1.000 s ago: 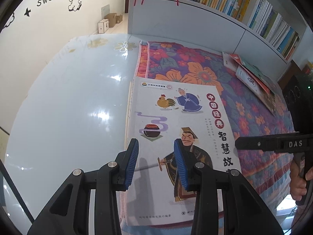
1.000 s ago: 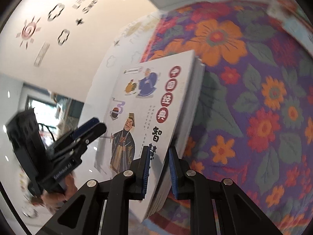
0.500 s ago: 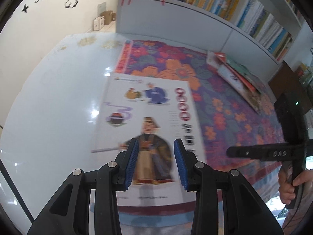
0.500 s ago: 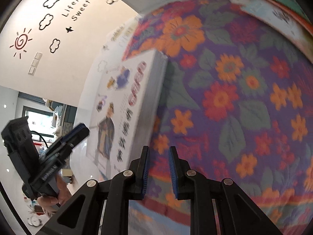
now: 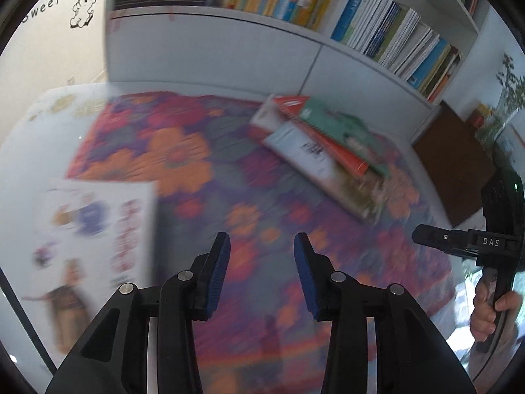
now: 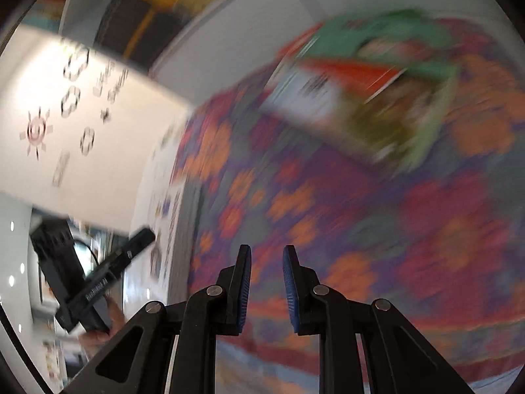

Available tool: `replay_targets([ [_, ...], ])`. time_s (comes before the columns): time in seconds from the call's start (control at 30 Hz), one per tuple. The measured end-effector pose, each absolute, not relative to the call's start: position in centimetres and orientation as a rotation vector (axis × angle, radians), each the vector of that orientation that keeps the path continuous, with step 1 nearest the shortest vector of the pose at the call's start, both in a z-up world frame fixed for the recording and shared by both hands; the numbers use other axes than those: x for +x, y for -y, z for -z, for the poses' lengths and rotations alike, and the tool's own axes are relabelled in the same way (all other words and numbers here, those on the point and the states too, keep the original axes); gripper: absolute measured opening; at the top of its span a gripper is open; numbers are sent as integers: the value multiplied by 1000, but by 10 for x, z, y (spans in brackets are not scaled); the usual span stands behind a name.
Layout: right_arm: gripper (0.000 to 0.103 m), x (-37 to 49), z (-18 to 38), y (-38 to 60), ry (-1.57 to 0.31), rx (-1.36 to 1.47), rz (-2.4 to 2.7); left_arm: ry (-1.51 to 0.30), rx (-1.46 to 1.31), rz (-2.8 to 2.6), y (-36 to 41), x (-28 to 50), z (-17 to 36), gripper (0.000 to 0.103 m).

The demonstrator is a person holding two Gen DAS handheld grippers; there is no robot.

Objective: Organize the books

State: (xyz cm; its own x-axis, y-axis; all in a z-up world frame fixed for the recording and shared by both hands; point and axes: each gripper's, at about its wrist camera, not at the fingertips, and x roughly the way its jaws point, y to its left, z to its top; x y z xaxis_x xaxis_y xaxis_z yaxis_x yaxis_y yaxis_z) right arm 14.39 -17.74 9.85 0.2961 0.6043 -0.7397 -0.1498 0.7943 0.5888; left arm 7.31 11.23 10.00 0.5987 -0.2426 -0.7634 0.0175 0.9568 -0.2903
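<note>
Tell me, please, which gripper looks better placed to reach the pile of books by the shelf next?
Probably the right gripper. In its view the pile of books fills the upper right, nearly ahead. The left gripper sits nearer the white book, with the pile farther off. Both are empty.

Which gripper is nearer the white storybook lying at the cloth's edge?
Left. The left gripper hangs just beside the white storybook, over the floral cloth. The right gripper is farther along the cloth, the left one between it and the book.
</note>
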Motion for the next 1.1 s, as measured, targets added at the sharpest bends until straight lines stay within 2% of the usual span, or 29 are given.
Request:
replay_targets([
  [0.17,19,195,-92,259,-1023,505,-424,-870,-337,146,-46,127,-81,38],
  [0.4,21,283,-25,320,-1006,742,-374,-826,-358,101,24,185,-45,38],
  [0.47,21,307,-12,327,-1018,782,-387,-870,-398,98,27,193,-24,37],
  [0.5,23,317,-5,327,-1025,791,-380,-823,-390,95,27,190,-23,39],
  [0.53,29,322,-1,330,-1017,813,-384,-787,-331,60,28,185,-25,39],
  [0.63,28,332,5,334,-956,864,-444,-767,-254,0,27,177,-24,42],
  [0.73,28,331,3,331,-866,802,-481,-829,-343,2,12,181,-13,50],
  [0.83,28,337,2,323,-873,763,-477,-828,-355,6,8,181,-14,49],
  [0.97,28,341,3,319,-873,747,-489,-832,-322,13,16,180,-13,58],
  [1.1,28,342,2,315,-879,716,-479,-834,-314,17,18,178,-14,59],
])
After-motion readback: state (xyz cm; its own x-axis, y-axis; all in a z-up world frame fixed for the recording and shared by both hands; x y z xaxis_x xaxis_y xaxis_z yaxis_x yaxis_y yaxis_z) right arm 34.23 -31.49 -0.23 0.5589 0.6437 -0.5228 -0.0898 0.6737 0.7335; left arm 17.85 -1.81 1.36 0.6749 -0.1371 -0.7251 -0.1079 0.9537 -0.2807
